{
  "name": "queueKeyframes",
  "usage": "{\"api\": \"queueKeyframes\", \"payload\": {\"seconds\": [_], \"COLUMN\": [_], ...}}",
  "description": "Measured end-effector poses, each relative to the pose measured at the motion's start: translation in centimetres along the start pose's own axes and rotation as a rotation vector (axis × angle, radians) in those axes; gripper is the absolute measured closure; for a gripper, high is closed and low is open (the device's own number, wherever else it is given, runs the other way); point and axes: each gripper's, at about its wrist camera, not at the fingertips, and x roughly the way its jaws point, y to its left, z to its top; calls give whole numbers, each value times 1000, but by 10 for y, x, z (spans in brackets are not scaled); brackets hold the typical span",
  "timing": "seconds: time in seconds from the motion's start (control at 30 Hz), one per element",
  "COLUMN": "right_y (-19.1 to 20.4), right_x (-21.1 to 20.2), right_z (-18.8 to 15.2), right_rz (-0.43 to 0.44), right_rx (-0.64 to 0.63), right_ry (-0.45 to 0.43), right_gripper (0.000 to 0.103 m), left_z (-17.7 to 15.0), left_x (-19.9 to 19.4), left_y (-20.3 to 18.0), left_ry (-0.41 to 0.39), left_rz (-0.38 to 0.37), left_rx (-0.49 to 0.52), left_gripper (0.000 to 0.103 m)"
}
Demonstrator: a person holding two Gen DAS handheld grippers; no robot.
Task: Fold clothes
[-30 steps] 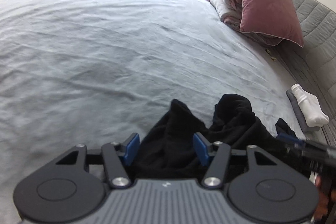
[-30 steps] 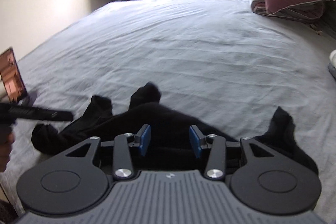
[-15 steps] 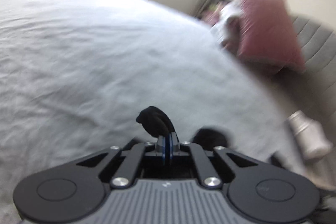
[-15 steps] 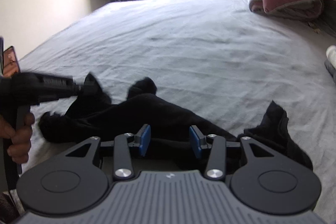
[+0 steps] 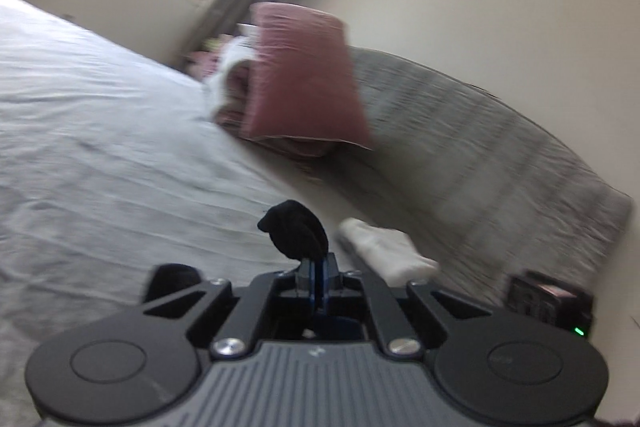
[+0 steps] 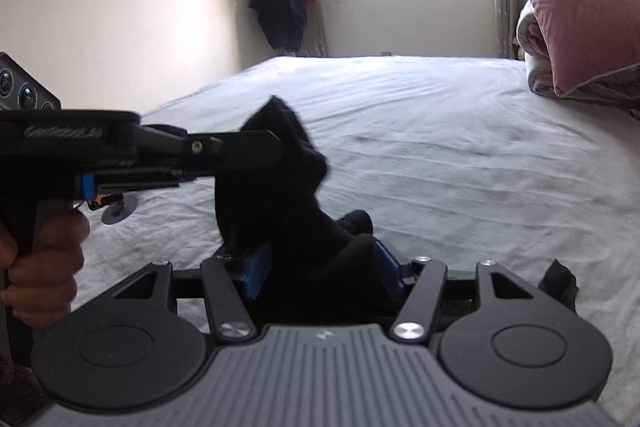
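Now, biggest first: grey bed [image 6: 440, 131], stretching far ahead of both pairs of jaws. Pink pillow [image 5: 304, 79] well ahead of the left jaws and off to the right of the right jaws, propped on rolled bedding.

Black garment [image 6: 280, 187]: no longer heaped flat on the sheet as a second ago. Hoisted by one edge, hanging from the left jaws down into the gap of the right jaws, with a loose end lying just right of them on the bed.

Left gripper [image 5: 319, 265]: jaws together, clamped on a tuft of the black fabric poking out just ahead of the pads; a second ago apart over the heap. Right gripper [image 6: 320, 265]: jaws apart and opening wider, fabric between the pads but not visibly pinched.

Folded white cloth [image 5: 384, 247] just ahead and right of the left jaws.

Probably means one corner secured and the lift begun; a second grip needed from the right before spreading and folding.
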Motion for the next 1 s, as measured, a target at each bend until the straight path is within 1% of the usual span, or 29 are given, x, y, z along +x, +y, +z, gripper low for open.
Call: {"api": "queueKeyframes", "payload": {"seconds": [0.07, 0.1, 0.17, 0.27, 0.3, 0.33, 0.37, 0.4, 0.43, 0.5, 0.63, 0.73, 0.83, 0.93, 1.0], "right_y": [1, 0, -4, -14, -17, -19, -21, -22, -22, -19, -8, 2, 5, 4, 6], "right_x": [-3, -5, -8, -14, -16, -19, -22, -25, -27, -32, -39, -41, -39, -36, -35], "right_z": [0, 1, 3, 4, 4, 4, 3, 3, 1, -4, -22, -37, -52, -66, -72], "right_rz": [-3, 2, 11, 17, 23, 36, 54, 72, 93, 132, 213, 259, 295, 310, 311], "right_rx": [-2, 4, 21, 61, 70, 76, 76, 76, 66, 26, -60, -129, -176, -216, -233], "right_ry": [-32, -42, -52, -58, -58, -55, -47, -39, -25, 7, 94, 164, 245, 329, 371], "right_gripper": [44, 62, 93, 93, 93, 93, 93, 93, 93, 93, 93, 93, 93, 93, 93], "left_z": [-2, -3, -4, -4, -4, -4, -4, -4, -5, -9, -19, -28, -38, -49, -54], "left_x": [3, 3, 5, 1, 0, -2, -3, -6, -9, -14, -25, -30, -31, -31, -30], "left_y": [-5, -8, -10, -6, -4, -1, 2, 6, 11, 18, 31, 43, 59, 75, 81], "left_ry": [13, 17, 27, 40, 44, 49, 56, 73, 90, 128, 201, 258, 326, 388, 423], "left_rz": [-42, -48, -53, -45, -42, -38, -33, -21, -8, 36, 141, 214, 268, 296, 301], "left_rx": [25, 33, 37, 7, -6, -18, -32, -51, -69, -87, -105, -123, -176, -242, -270], "left_gripper": [100, 99, 99, 98, 95, 90, 86, 77, 73, 71, 62, 58, 58, 58, 58]}}
